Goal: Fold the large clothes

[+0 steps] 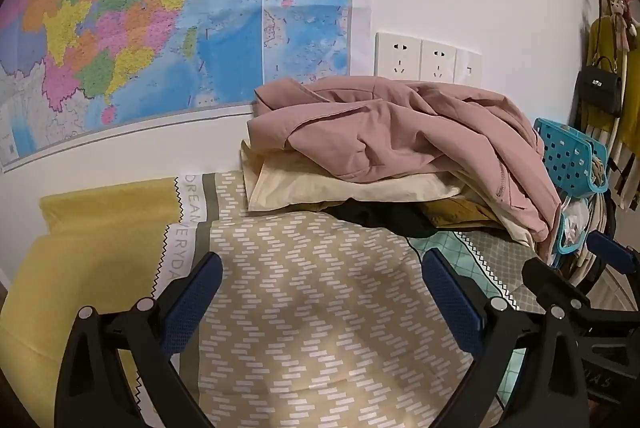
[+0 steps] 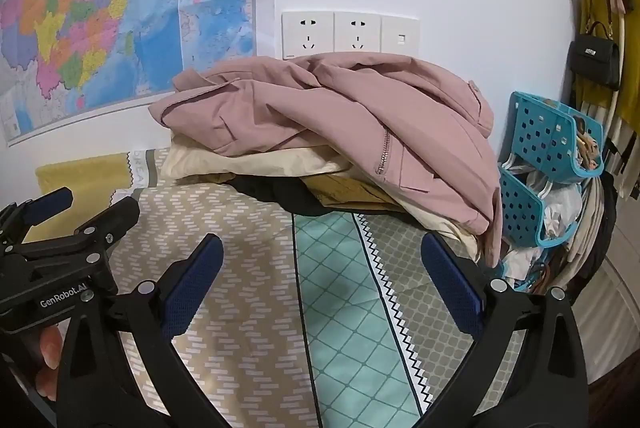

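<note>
Both claws, left gripper (image 1: 322, 276) & right gripper (image 2: 322, 268), gape wide w/ nothing held, angled at pink jacket (image 2: 320, 107) atop pile, prob. for first grab.

The place was a home bedroom: a bed (image 2: 248, 268) with patterned bedding, a wall map (image 1: 160, 19), wall sockets (image 2: 332, 33), a hanging handbag (image 2: 594, 57).

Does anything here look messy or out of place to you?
Yes: the clothes at the wall. A pink jacket lies crumpled on top of a cream garment and darker pieces, unfolded, with one side spilling over the bed's edge toward the blue baskets. Nothing looks torn or damaged.
</note>
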The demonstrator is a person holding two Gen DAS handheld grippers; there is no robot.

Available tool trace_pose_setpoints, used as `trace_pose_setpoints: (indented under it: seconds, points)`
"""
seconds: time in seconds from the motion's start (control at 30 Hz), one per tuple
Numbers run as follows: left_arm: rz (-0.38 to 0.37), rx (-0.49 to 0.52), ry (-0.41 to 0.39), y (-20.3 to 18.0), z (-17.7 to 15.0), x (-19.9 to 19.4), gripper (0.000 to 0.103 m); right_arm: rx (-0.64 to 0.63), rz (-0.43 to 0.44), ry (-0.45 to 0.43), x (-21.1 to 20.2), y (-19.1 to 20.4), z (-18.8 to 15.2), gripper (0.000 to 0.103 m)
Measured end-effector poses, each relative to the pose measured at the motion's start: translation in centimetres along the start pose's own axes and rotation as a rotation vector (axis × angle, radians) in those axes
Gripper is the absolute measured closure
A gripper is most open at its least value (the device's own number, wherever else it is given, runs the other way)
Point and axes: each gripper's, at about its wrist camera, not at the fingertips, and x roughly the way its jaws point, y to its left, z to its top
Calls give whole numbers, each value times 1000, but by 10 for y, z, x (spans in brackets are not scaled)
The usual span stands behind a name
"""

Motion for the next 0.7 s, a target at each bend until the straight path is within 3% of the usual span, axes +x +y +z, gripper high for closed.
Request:
trace_pose_setpoints:
  seconds: [0.7]
  points:
    - [2, 4, 10, 0, 1, 0, 6, -5, -4, -11, -2, 0, -1, 5]
